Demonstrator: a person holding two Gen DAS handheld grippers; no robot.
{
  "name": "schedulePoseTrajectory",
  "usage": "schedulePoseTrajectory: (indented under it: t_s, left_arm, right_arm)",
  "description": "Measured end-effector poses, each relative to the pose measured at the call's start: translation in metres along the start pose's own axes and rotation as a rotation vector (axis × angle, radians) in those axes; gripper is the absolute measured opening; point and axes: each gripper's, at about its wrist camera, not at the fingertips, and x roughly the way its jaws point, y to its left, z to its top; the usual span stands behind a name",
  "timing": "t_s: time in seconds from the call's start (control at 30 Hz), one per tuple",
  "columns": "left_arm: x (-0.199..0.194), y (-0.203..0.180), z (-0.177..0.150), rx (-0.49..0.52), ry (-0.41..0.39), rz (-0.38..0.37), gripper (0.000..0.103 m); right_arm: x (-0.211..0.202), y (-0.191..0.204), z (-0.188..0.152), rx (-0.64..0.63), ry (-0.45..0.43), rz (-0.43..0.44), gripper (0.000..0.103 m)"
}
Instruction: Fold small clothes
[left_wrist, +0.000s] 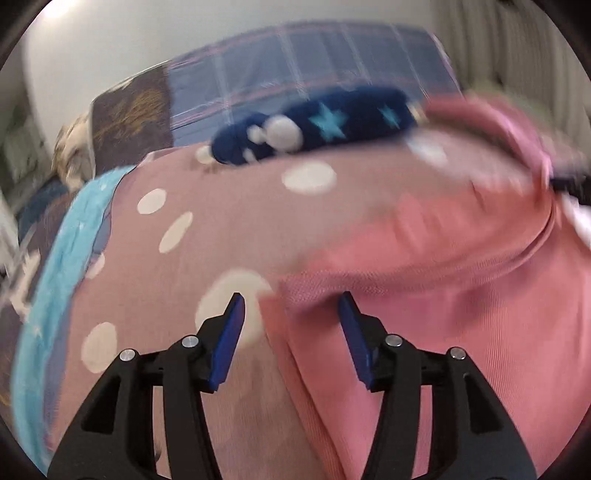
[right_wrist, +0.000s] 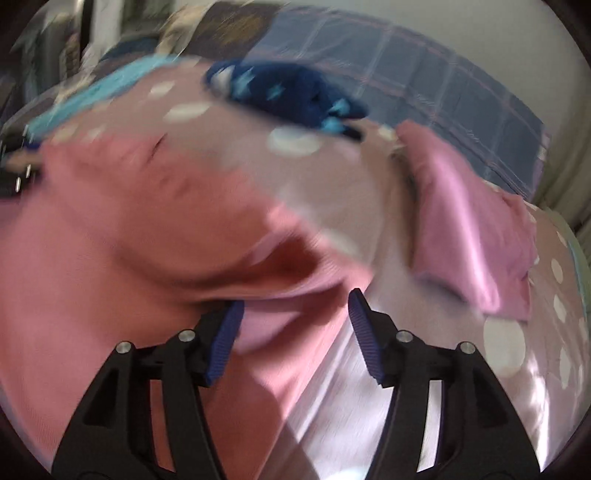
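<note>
Both grippers hang wide open over the bed, holding nothing. The left gripper (left_wrist: 291, 314) straddles the near-left edge of the pink garment (left_wrist: 424, 295), which lies rumpled on the dotted sheet (left_wrist: 221, 229). The right gripper (right_wrist: 295, 314) brackets a raised fold at its right edge, likely so each can pinch a side. A navy sock (left_wrist: 314, 122) lies farther off.

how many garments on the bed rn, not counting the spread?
3. Salmon-pink garment at both open claws; navy starred piece behind it near the plaid sheet; folded lilac-pink piece off to the right. Frames are blurry, so more may be hidden.
</note>
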Motion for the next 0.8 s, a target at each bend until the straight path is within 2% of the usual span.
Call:
schedulePoseTrajectory:
  t_s: [0.07,0.13,0.3,0.37,0.43,0.5,0.53,0.6,0.63,0.7,0.8]
  left_arm:
    - [0.001,0.012,0.007,-0.086,-0.005,-0.078,0.054]
    - [0.005,0.022,0.007,-0.143,0.010,-0.181,0.054]
    - [0.030,0.024,0.004,-0.184,0.095,-0.253,0.054]
    - [0.034,0.022,0.005,-0.209,0.101,-0.271,0.043]
    - [0.035,0.021,0.006,-0.230,0.081,-0.302,0.005]
    - [0.031,0.020,0.008,-0.229,0.056,-0.308,0.005]
    - [0.026,0.019,0.009,-0.219,0.041,-0.308,0.005]
    - [0.016,0.015,0.010,-0.189,0.010,-0.300,0.004]
    - [0.010,0.015,0.011,-0.181,-0.004,-0.298,0.004]
    - [-0.005,0.015,0.014,-0.179,-0.042,-0.303,0.004]
    - [-0.027,0.016,0.024,-0.176,-0.112,-0.312,0.004]
  right_arm:
    - [0.004,-0.031,0.006,0.209,-0.010,0.062,0.054]
    - [0.001,-0.049,0.001,0.308,-0.012,0.127,0.051]
    - [0.005,-0.060,-0.008,0.319,0.014,0.245,0.051]
    - [0.009,-0.061,-0.006,0.322,0.022,0.263,0.051]
    - [0.016,-0.060,0.001,0.329,0.028,0.282,0.051]
    - [0.022,-0.057,0.007,0.334,0.036,0.308,0.051]
    - [0.025,-0.054,0.009,0.329,0.043,0.316,0.048]
    - [0.030,-0.047,0.013,0.307,0.062,0.323,0.021]
    - [0.028,-0.043,0.014,0.297,0.058,0.306,0.005]
    - [0.017,-0.042,0.015,0.293,0.009,0.285,0.005]
    - [-0.011,-0.050,0.017,0.340,-0.088,0.309,0.004]
